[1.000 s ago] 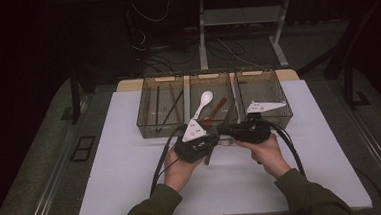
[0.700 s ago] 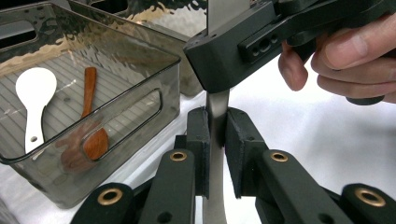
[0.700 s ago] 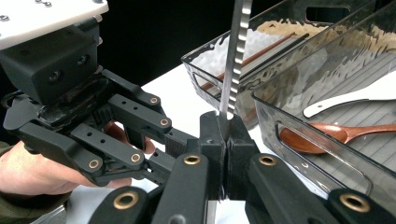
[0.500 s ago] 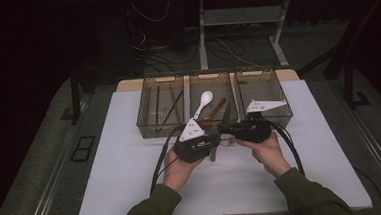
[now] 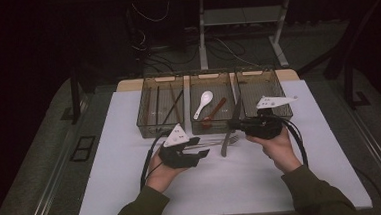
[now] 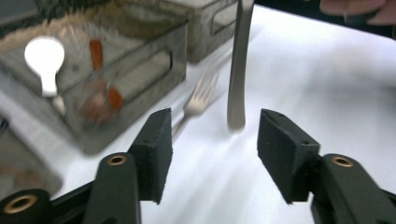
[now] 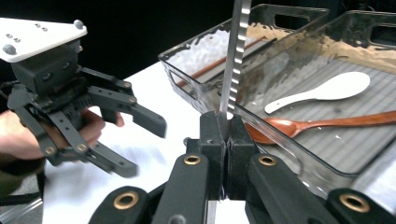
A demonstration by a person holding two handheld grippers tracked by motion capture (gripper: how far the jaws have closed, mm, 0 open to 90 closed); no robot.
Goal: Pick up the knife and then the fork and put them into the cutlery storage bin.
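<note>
- Two grippers over the white counter [image 5: 133,191]; right gripper [image 5: 235,125] is clamped tight on a table knife [image 7: 235,56], jaws closed on the metal w/ no gap; left gripper [image 5: 205,152] sits w/ jaws spread wide, nothing between them.
- Knife is in the air just in front of the three clear bins [image 5: 162,125], beside the mid one holding a white spoon [image 5: 203,102] and a brown wooden spoon [image 7: 322,125]; its free end hangs just above the counter near a fork [image 6: 200,97] lying flat.
- Handling, my guess: all-metal, rigid, light-ish; smooth steel so prob. slippery; not fragile; grip sits approx. mid-length, blade side serrated, so best taken by the plain handle end.
- Long axis runs near-far in the high view, slightly tilted; serrated blade points away toward the bins, rounded handle end points back toward the person and down.
</note>
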